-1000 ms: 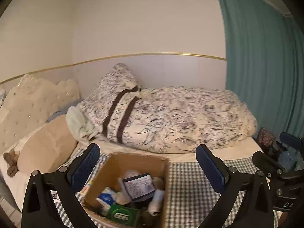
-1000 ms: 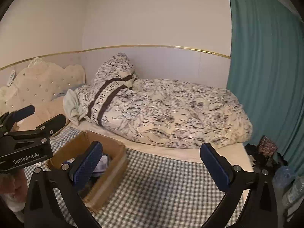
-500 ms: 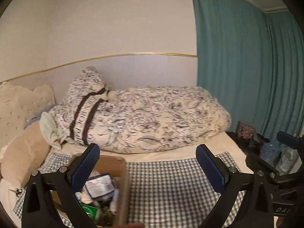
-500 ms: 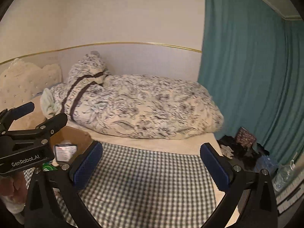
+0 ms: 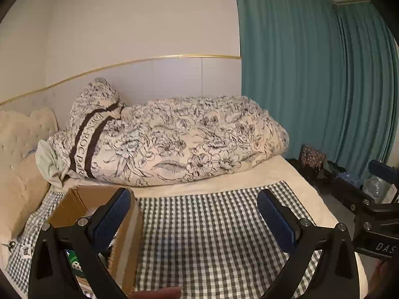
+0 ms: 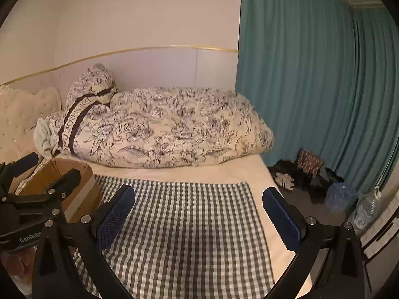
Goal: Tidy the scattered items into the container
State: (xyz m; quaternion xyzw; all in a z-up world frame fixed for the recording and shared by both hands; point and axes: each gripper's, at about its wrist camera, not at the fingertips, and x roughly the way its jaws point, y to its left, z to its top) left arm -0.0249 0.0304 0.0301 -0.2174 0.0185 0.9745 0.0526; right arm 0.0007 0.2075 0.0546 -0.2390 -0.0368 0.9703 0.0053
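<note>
Nearest, at 6 o'clock in each wrist view: my left claw (image 5: 193, 214) and my right claw (image 6: 198, 210), both spread wide with nothing between the blue pads. Each hangs above the checked cloth (image 5: 212, 236), not touching it.

Beneath and between the claws: the cloth lies on the bed and shows no loose item in either view. I judge the scattered things to be already gathered.

At 8 o'clock in the left view, partly behind my left claw's near finger: the cardboard box (image 5: 124, 239), the container of the task. It stands on the cloth's left part. Only a sliver of its contents shows, including a green packet (image 5: 72, 261). A second ago the box sat centred between my left fingers, its open top full in view; it has now slid to the frame's left edge, and both views have swung right toward the curtain. I read this as both claws withdrawing from the box after a deposit, so the task looks near its end or finished.

At 9 o'clock in the right view: my left claw's body crosses in front of the same box.

Farther, at 12 o'clock: a rolled floral duvet (image 5: 174, 137) along the wall.

Farthest, at 2 o'clock: a teal curtain (image 5: 311, 74), with dark clutter (image 6: 309, 172) on the floor below it, off the bed.
</note>
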